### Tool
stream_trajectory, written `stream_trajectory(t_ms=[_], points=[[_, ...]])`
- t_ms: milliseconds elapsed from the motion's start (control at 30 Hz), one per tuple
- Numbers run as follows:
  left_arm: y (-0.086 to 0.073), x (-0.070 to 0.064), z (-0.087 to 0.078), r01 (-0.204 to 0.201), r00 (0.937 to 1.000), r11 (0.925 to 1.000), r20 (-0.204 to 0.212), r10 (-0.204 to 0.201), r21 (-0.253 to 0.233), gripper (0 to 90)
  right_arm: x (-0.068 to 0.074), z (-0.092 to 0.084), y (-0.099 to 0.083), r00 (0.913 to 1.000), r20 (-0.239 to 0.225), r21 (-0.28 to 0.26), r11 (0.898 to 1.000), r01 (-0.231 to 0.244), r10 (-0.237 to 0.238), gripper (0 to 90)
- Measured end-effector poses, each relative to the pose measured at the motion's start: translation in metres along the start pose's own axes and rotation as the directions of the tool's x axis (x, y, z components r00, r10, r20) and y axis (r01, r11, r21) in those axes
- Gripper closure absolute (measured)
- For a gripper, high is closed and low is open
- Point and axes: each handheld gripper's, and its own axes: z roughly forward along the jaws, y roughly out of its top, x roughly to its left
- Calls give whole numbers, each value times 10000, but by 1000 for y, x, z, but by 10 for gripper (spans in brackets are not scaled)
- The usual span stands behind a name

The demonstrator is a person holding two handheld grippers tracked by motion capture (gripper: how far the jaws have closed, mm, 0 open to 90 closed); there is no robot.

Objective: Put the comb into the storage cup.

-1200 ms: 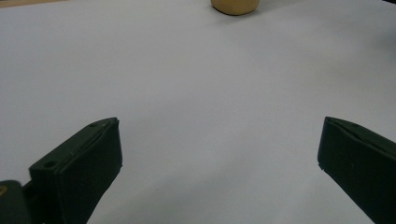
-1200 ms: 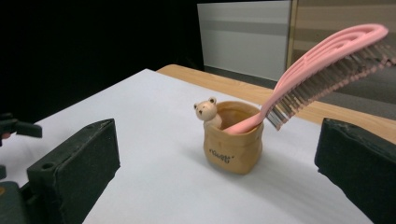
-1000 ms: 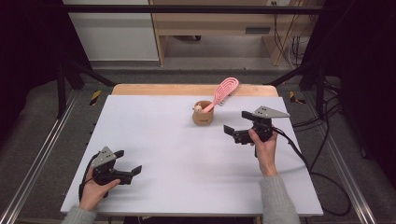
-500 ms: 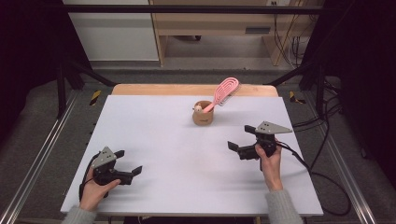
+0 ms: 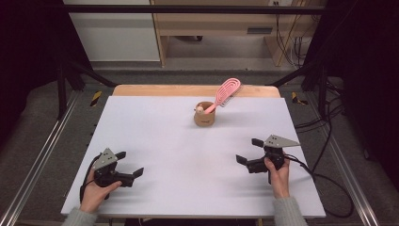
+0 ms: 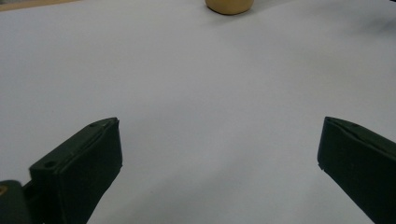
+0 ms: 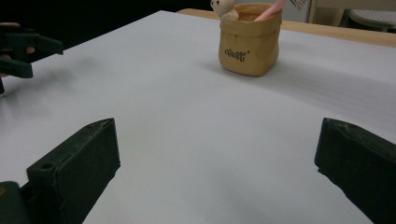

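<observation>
The right tongs are spread wide with nothing between them, held low over the near right part of the bench. A second ago they were farther up the bench, just right of the holder, and half a second ago about midway; they have drawn back toward the person's edge, and the right hand has come with them. The left tongs are likewise apart and empty, hovering over the near left corner in the left hand, and have not shifted across the three moments.

In both gripper views the black jaws stand far apart at the lower corners, with bare white bench between them.

The small tan holder stands upright on the far middle of the bench, well apart from both tongs, in the same spot as before. It is shaped like a little paper sack with a rolled rim and dark lettering on its side. A tiny cream bear figure peeks over its rim. A pink hairbrush stands in it handle down, leaning up and to the right, its oval ribbed head above the bench's wooden far edge.
</observation>
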Motion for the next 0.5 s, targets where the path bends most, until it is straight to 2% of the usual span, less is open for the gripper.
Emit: stream_trajectory(t_ms=[267, 500], points=[[0, 0, 0, -26, 10000, 10000, 11, 26, -16, 0, -4, -9, -13, 9995, -319, 8, 10000, -53, 53, 6], [0, -1, 1, -110, 9999, 9999, 62, 110, 10, 0, -9, -11, -21, 9997, -218, 141, 9998, -146, 149, 7]])
